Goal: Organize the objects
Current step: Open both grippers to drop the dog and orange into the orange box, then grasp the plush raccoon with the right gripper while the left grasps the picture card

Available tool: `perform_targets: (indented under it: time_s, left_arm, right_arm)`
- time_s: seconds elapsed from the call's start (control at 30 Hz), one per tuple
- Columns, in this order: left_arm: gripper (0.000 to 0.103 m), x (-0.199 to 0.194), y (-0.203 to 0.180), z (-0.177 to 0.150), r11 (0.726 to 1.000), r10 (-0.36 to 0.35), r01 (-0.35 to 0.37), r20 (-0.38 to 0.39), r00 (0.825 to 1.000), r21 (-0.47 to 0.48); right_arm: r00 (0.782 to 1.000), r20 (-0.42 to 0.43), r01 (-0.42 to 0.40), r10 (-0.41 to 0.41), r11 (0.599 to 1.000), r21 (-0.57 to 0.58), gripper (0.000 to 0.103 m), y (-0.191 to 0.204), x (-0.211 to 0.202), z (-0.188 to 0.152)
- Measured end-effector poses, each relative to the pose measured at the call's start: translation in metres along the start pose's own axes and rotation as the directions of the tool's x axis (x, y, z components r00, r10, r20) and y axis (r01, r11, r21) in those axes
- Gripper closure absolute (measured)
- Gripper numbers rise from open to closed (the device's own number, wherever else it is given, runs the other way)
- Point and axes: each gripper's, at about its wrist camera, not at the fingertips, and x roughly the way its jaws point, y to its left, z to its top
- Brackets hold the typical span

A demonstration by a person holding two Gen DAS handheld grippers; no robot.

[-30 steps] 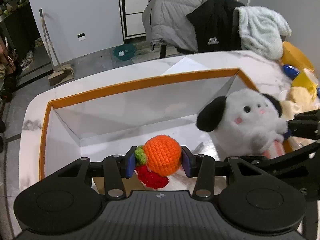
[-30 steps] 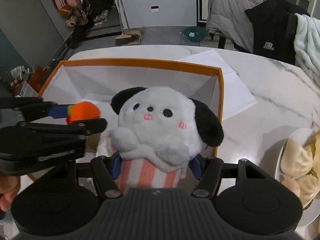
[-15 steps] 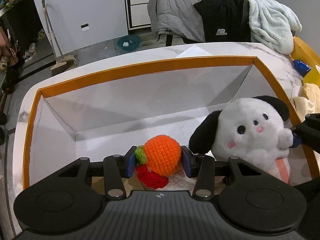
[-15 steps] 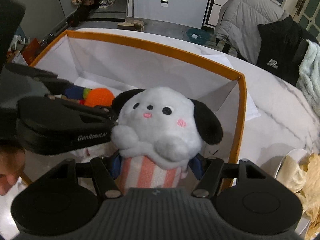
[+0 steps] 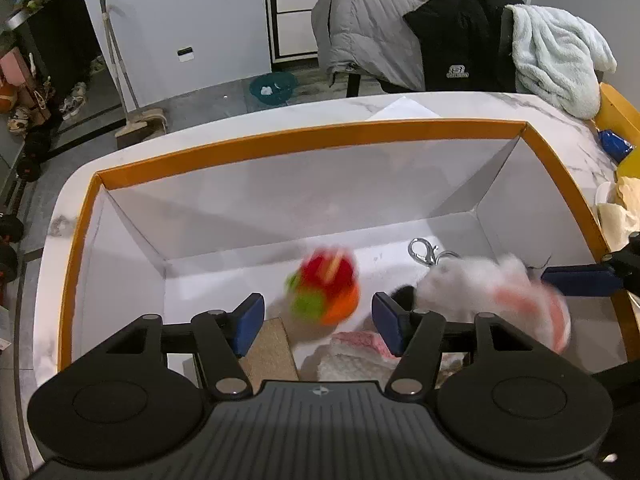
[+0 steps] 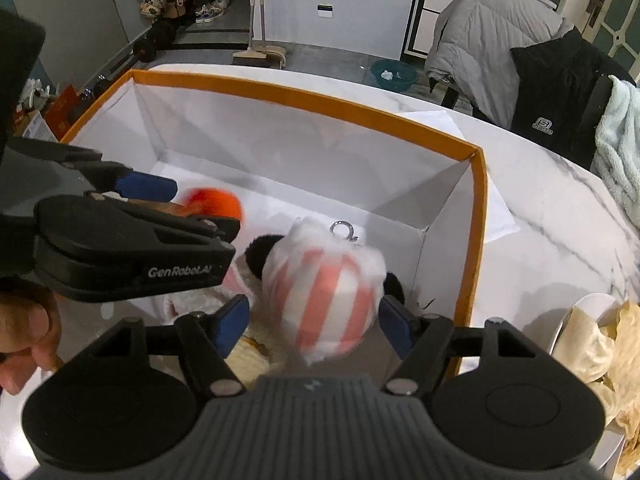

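Note:
A white box with an orange rim stands on the marble table. My left gripper hangs over it and its jaws are opening. The orange crochet ball, blurred, tumbles free ahead of the pads, touching neither. My right gripper is opening too. The white plush dog with pink stripes has flipped over, blurred, between the pads without being pressed. Its metal clasp shows above it. The left gripper appears at the left of the right wrist view.
Pink-and-white knitted pieces and a brown card lie in the box's near end. A plate of dumplings sits right of the box. White paper lies beyond it. Chairs draped with jackets stand behind the table. A hand shows at left.
Both grippers have opened. The orange ball has left the left pads and the plush dog has slipped from the right pads; both are dropping into the box.

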Motion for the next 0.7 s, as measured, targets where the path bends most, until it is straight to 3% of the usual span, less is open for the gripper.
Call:
perform_targets:
  time_s: [0.23,0.7]
  left_arm:
    - [0.032,-0.012,0.004,-0.001,1.000,0.004,-0.004,0.026,1.000,-0.007]
    - [0.031,-0.082,0.025,-0.010,0.998,-0.023,0.030,0.111,0.994,-0.061]
  right_arm:
    - [0.999,0.038,-0.022,0.021,0.999,0.040,0.030,-0.011,-0.017,0.002]
    - [0.994,0.104,-0.024,0.019,0.999,0.044,0.030,-0.017,-0.067,-0.011]
